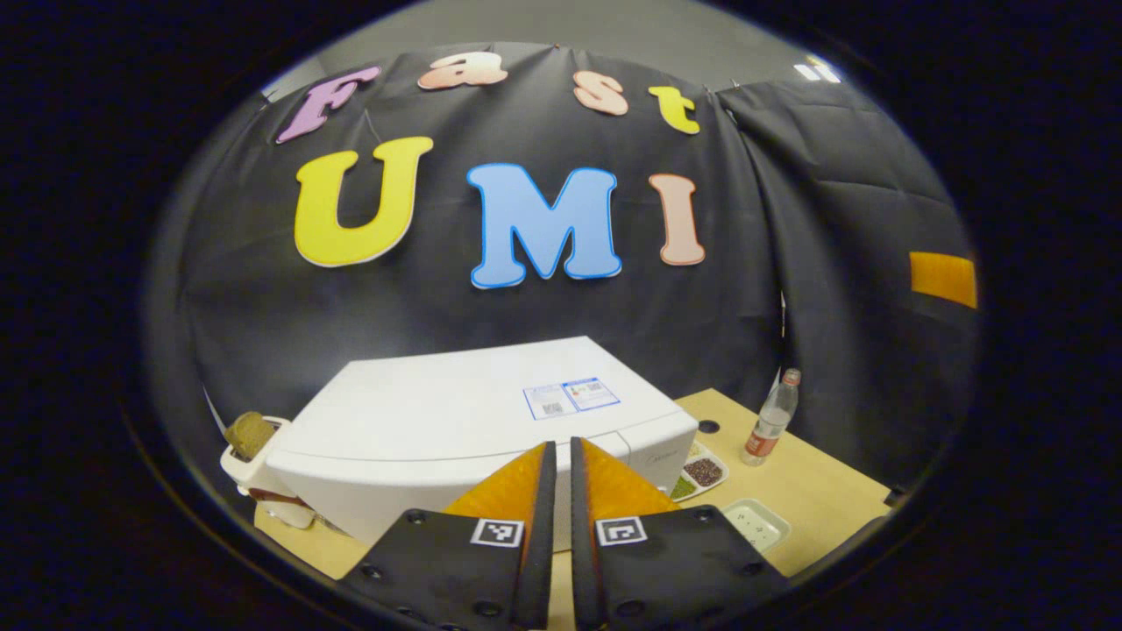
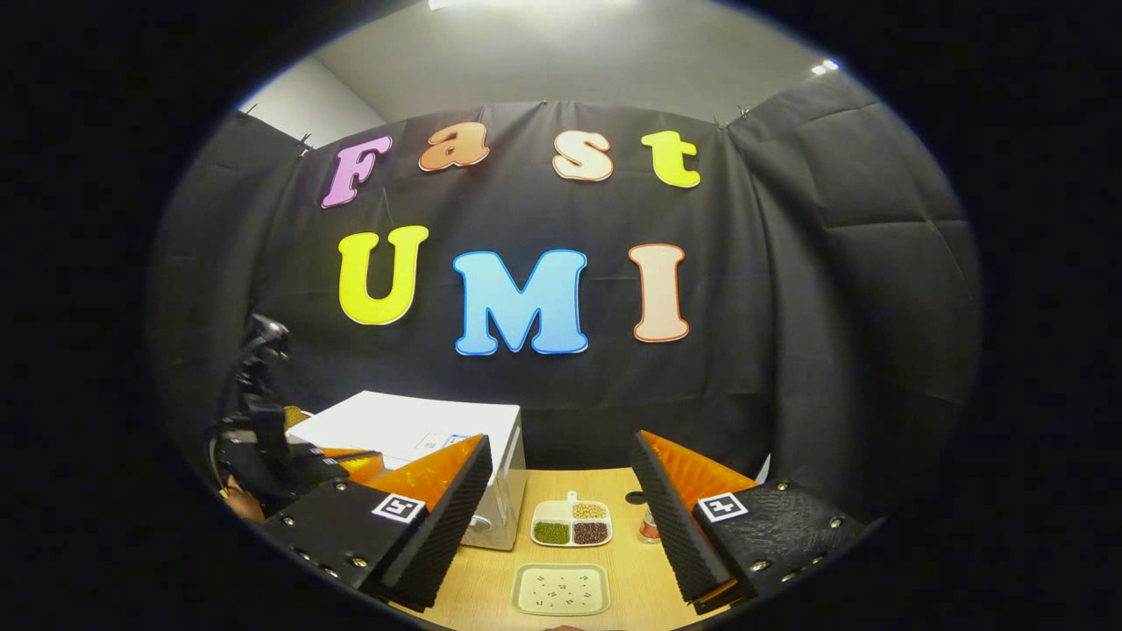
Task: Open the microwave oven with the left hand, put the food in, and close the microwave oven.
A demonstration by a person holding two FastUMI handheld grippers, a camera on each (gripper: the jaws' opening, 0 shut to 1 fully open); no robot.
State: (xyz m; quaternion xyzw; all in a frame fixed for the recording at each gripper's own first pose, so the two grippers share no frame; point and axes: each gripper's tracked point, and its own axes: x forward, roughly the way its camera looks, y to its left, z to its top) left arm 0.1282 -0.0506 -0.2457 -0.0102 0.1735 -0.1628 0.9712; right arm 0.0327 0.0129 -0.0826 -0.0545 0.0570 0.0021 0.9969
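The left gripper (image 1: 557, 460), fingers nearly closed on nothing, hung above the closed microwave oven (image 1: 456, 429) at lower centre frame, nearer than the open, empty right gripper (image 2: 561, 491).

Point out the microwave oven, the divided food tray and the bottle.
microwave oven (image 1: 456, 412), left gripper view, on its white top.
divided food tray (image 2: 571, 523), right gripper view, on its centre divider.
bottle (image 1: 771, 429), left gripper view, on its body.
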